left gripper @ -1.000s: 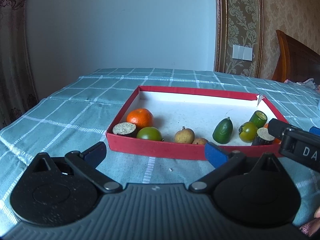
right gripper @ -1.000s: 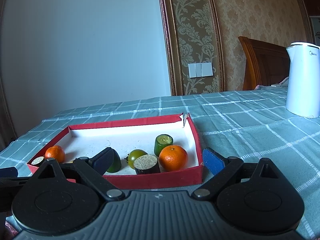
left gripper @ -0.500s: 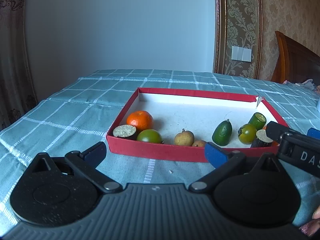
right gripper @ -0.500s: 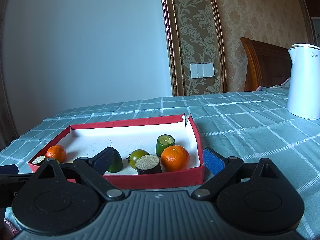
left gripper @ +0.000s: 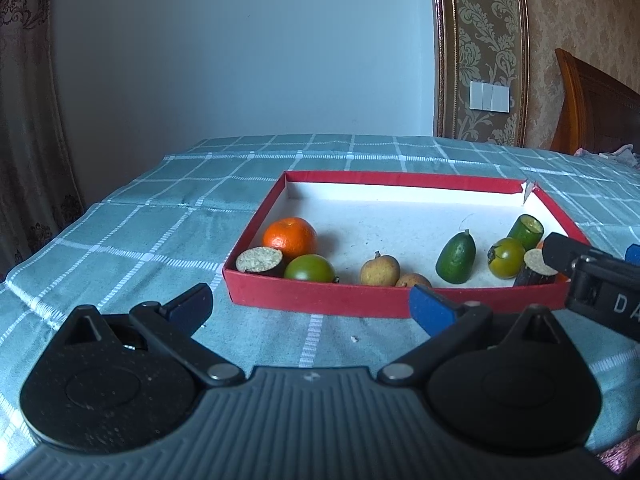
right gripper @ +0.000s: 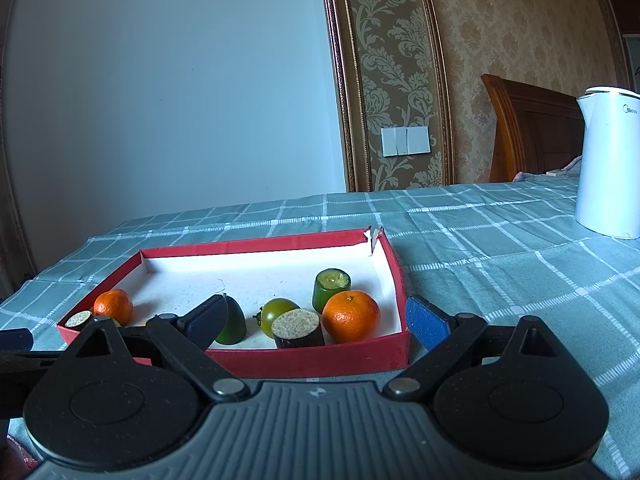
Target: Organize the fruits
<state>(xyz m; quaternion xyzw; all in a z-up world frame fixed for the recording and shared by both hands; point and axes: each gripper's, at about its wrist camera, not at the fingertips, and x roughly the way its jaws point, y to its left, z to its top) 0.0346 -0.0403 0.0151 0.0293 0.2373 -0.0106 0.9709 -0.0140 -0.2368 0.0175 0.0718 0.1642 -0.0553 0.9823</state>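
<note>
- Fruits in red tray (left gripper: 320, 300) on checked tabletop (left gripper: 160, 232): orange (left gripper: 290, 234) at 9 o'clock, second orange (right gripper: 351, 315) at 3 o'clock.
- Left claw (left gripper: 310, 306) spread wide, empty, just short of tray's near wall.
- Right claw (right gripper: 316, 320) spread wide, empty, straddling tray's near right corner.

We are holding our left gripper (left gripper: 310, 304) low and level, just in front of the near wall of the red box (left gripper: 320, 300). Its two blue fingertips (left gripper: 430, 308) are spread wide apart with nothing between them. We are holding our right gripper (right gripper: 316, 320) at the box's right end, fingers wide apart too. One finger is reaching over the box, the other is outside its right wall.
</note>
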